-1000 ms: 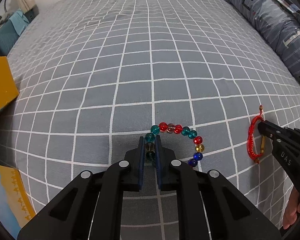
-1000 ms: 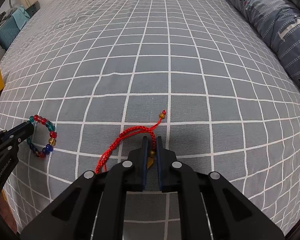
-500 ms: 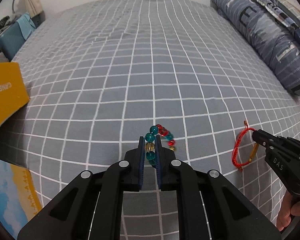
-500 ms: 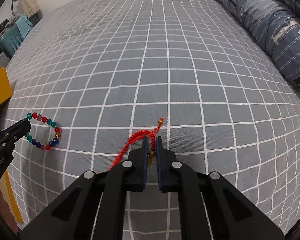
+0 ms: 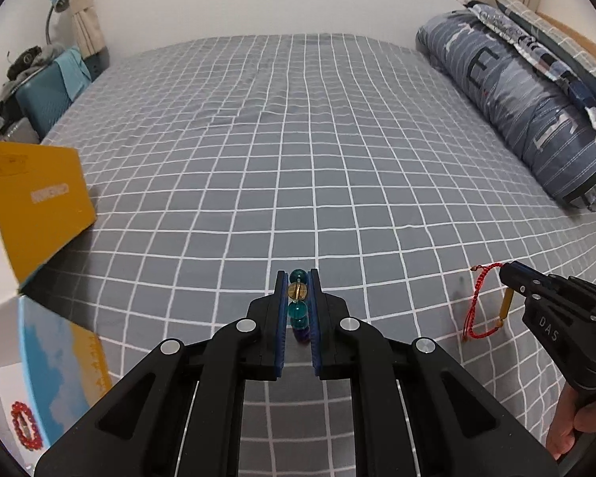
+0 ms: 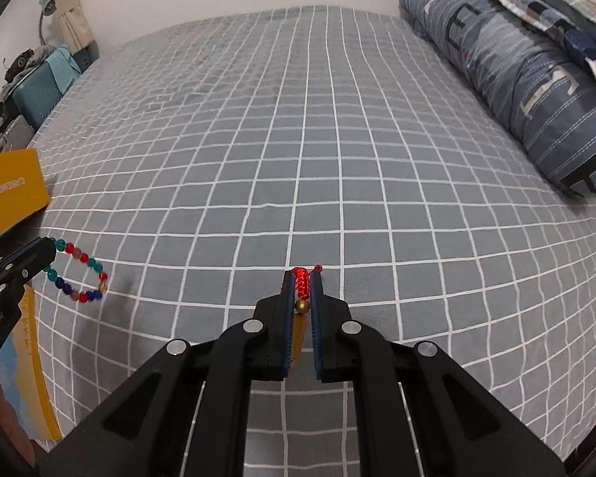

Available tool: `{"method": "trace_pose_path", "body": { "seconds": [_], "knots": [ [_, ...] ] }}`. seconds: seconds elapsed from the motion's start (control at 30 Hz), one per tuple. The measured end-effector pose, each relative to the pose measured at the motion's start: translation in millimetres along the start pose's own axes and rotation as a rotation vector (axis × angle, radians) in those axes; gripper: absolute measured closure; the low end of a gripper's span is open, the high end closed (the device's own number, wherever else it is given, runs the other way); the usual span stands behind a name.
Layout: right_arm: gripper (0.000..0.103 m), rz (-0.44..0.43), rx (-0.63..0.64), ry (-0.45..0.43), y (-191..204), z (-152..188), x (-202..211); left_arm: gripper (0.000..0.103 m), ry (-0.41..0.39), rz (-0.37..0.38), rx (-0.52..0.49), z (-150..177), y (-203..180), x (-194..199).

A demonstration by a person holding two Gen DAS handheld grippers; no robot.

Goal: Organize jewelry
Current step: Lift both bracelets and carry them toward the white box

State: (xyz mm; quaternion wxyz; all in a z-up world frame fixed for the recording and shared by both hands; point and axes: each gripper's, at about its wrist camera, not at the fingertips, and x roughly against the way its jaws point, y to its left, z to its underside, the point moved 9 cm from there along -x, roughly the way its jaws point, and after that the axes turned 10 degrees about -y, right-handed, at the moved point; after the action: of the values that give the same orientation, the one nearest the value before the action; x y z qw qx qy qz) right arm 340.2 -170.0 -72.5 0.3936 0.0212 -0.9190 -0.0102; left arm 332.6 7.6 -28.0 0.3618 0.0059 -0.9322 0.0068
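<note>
The left gripper (image 5: 298, 290) pinches a beaded bracelet (image 5: 298, 305) between its blue pads, the loop hanging clear of the grid-patterned bedsheet (image 5: 298, 159). The right gripper (image 6: 302, 292) clamps a red cord bracelet (image 6: 302, 284) (a gold bead sits just below the braid), also lifted. An open yellow box (image 5: 35, 198) stands far left.

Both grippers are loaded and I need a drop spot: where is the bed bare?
Free: the checked bedsheet from the left gripper and right gripper up to the wall, bordered left by the yellow box, right by the rolled duvet. Crowded: the near-left corner, by the box and red bead bracelet.
</note>
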Motion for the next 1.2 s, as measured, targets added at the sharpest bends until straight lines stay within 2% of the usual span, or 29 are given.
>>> {"method": "trace_pose_path", "body": {
  "seconds": [0.57,0.87,1.2],
  "knots": [
    [0.096,0.002,0.055,-0.163,32,-17,91,0.094,-0.124,-0.033,0.013,-12,29,87],
    [0.096,-0.079,0.07,-0.192,90,-9,125,0.094,-0.166,-0.09,0.037,4,74,136],
    [0.096,-0.2,0.164,-0.234,205,5,156,0.094,-0.217,-0.201,0.114,27,178,199]
  ]
}}
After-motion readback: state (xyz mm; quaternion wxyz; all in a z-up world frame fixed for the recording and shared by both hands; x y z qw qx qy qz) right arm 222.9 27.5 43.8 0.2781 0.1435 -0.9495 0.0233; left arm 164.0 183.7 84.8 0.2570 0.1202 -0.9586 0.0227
